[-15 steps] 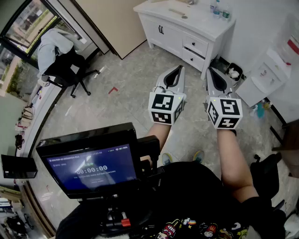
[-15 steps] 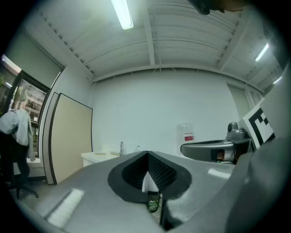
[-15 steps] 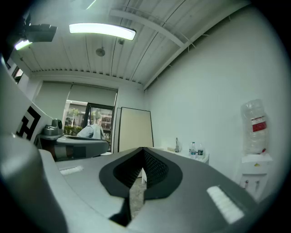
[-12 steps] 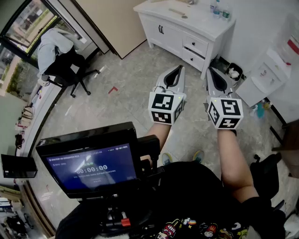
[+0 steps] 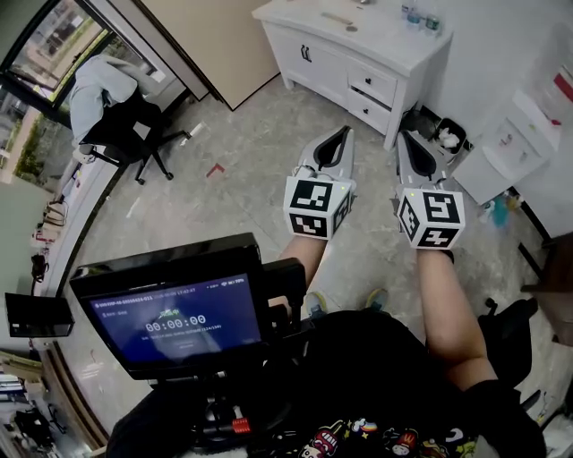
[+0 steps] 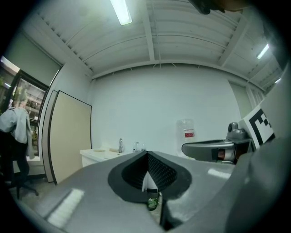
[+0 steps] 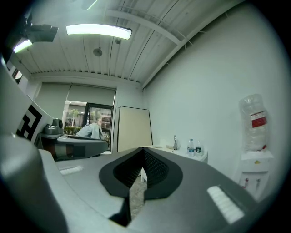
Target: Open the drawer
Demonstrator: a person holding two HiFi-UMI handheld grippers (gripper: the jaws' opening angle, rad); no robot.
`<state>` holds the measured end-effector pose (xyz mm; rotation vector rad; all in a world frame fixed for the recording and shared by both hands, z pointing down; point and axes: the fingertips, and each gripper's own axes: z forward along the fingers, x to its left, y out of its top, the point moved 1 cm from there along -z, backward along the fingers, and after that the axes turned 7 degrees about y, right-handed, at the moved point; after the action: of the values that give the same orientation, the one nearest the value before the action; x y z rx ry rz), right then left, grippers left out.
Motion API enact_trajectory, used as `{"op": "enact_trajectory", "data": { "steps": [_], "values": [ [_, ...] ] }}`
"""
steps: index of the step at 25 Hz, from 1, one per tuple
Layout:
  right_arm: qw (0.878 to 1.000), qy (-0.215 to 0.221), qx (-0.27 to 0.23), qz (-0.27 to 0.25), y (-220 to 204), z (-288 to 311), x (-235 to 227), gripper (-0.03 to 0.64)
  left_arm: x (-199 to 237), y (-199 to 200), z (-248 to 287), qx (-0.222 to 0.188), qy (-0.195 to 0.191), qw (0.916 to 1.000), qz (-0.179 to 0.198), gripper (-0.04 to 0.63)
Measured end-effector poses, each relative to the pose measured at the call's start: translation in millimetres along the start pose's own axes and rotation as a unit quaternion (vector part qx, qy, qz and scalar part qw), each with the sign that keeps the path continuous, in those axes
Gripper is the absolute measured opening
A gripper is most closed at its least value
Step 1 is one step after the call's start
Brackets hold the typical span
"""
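A white cabinet stands against the far wall, with two small drawers stacked on its right side, both closed. My left gripper and right gripper hover side by side over the floor, well short of the cabinet, and point toward it. Both are shut with nothing between the jaws. In the left gripper view the left gripper has its jaws meeting, and the cabinet shows far off at the left. In the right gripper view the right gripper is likewise shut.
Bottles stand on the cabinet top. A small bin and a water dispenser sit right of the cabinet. An office chair with a jacket is at the far left. A monitor rides close below me.
The head view has shifted a little, so the cabinet sits slightly higher in the picture. Both grippers hold the same pose, still shut.
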<state>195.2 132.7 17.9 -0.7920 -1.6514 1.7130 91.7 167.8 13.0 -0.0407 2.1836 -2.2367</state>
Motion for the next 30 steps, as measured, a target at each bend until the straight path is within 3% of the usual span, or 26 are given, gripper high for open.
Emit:
{"op": "enact_trajectory", "data": {
  "steps": [5, 10, 16, 21, 26, 30],
  "values": [
    [1.0, 0.011, 0.011, 0.0, -26, 16, -41, 0.025, -15, -24, 40, 0.008, 0.011, 0.9999, 0.001, 0.002],
    [1.0, -0.006, 0.019, 0.008, -45, 75, -73, 0.025, 17, -39, 103, 0.021, 0.002, 0.9997, 0.008, 0.002],
    [0.997, -0.068, 0.034, 0.014, -72, 201, -95, 0.025, 111, -63, 220, 0.031, -0.062, 0.9973, 0.022, 0.002],
    [0.988, -0.146, 0.039, 0.03, -95, 297, -136, 0.025, 159, -96, 320, 0.056, -0.137, 0.9886, 0.026, 0.002],
    [0.984, -0.167, 0.054, 0.024, -140, 358, -168, 0.025, 182, -152, 394, 0.072, -0.168, 0.9825, 0.036, 0.002],
    [0.982, -0.18, 0.056, 0.022, -228, 399, -216, 0.025, 183, -238, 459, 0.067, -0.171, 0.9823, 0.034, 0.008]
  ]
}}
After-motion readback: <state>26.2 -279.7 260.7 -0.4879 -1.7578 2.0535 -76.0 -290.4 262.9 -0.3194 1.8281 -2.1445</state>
